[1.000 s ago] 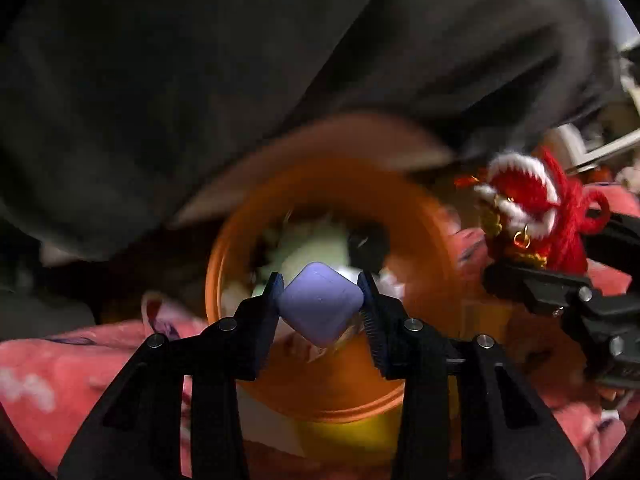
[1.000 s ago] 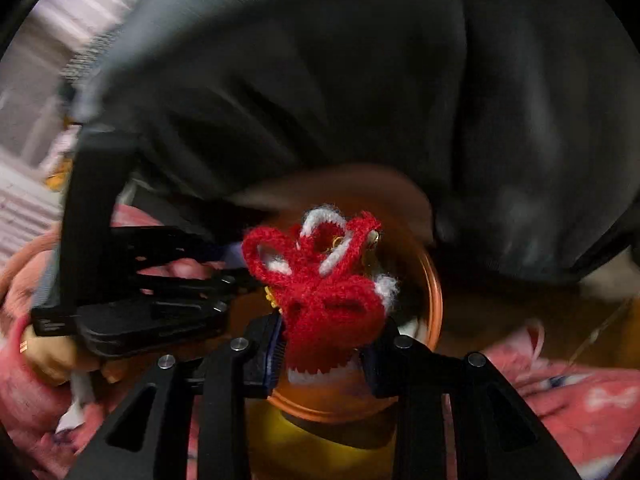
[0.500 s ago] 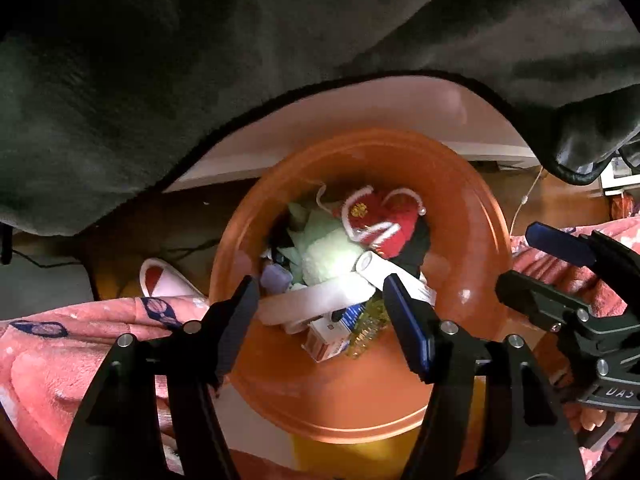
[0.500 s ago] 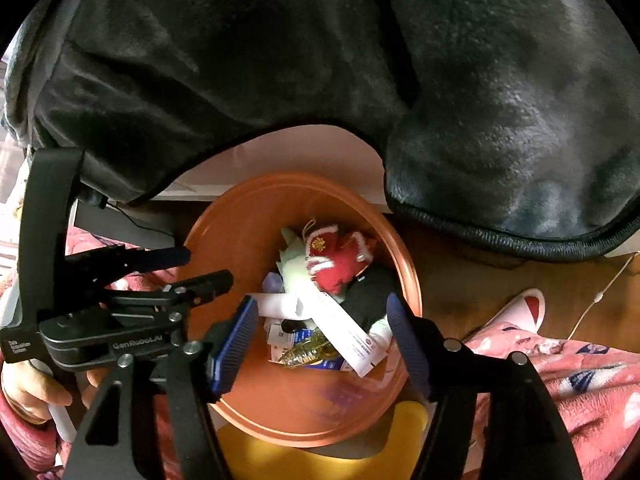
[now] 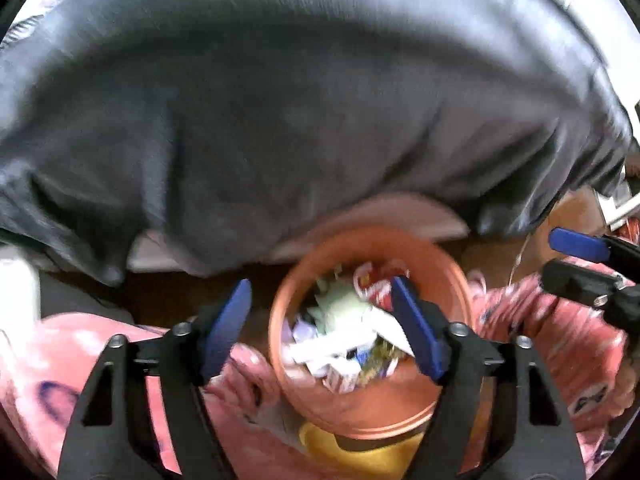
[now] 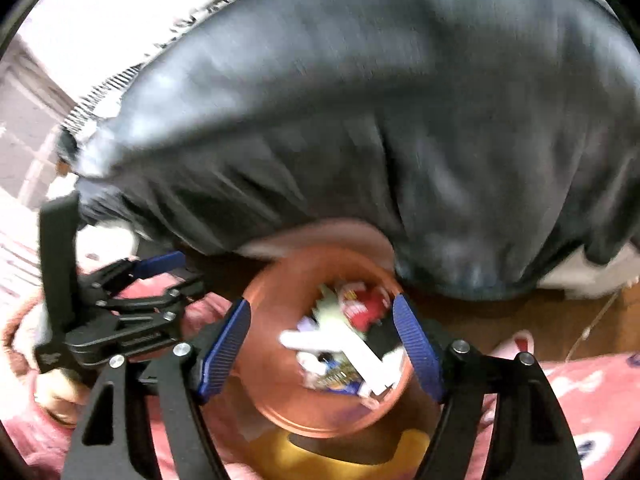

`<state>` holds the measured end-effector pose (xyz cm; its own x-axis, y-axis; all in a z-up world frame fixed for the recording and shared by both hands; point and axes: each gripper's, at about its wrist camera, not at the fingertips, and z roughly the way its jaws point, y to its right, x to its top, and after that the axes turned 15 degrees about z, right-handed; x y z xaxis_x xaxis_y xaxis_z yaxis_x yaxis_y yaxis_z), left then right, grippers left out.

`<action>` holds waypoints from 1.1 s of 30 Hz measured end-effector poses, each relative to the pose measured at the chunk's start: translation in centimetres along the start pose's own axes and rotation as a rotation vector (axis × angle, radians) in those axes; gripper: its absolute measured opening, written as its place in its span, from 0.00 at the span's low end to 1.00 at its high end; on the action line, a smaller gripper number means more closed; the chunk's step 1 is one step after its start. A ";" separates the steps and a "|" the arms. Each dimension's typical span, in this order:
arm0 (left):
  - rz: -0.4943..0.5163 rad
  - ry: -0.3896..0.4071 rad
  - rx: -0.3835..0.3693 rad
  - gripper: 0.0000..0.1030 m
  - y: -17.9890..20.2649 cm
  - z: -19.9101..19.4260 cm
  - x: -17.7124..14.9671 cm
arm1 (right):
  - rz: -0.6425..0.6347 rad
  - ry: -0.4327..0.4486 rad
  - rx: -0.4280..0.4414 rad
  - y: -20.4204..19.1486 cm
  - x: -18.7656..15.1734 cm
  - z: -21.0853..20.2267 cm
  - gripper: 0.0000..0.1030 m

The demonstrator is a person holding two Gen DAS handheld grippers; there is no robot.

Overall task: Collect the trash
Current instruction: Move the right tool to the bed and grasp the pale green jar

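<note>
An orange bin stands below both grippers. It holds mixed trash: a red knitted ornament, a pale purple piece, white paper strips and wrappers. My left gripper is open and empty above the bin; it also shows in the right wrist view. My right gripper is open and empty above the bin; it also shows at the right edge of the left wrist view. Both views are motion-blurred.
A dark grey blanket hangs over a white edge behind the bin. Pink patterned cloth lies on both sides. A yellow object sits under the bin's near rim. Brown floor lies beyond it.
Both grippers opened and dropped the purple piece and the red ornament into the bin, then pulled back and up; the bin now looks smaller.
</note>
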<state>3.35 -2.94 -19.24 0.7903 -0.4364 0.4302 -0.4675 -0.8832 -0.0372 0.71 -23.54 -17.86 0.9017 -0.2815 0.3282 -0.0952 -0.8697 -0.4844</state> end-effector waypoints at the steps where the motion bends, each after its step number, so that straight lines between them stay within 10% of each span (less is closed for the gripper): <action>1: -0.003 0.041 0.018 0.74 -0.2 -1.4 0.3 | -0.018 0.023 0.019 -0.7 0.5 -1.2 0.72; 14: -0.048 0.288 0.177 0.87 -2.2 -11.2 3.2 | -0.162 0.326 0.020 -9.1 14.0 -8.9 0.87; 23: -0.068 0.303 0.190 0.87 -3.3 -11.3 2.9 | 0.075 0.331 -0.077 -8.3 30.6 -2.9 0.87; 33: -0.074 0.290 0.226 0.87 -4.5 -10.0 3.4 | 0.280 0.308 -0.209 -6.4 40.7 5.6 0.75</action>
<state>4.21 1.22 -8.63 0.6588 -0.3316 0.6753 -0.2882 -0.9404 -0.1806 40.42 -27.14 -5.95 0.6649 -0.5972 0.4487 -0.4291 -0.7970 -0.4250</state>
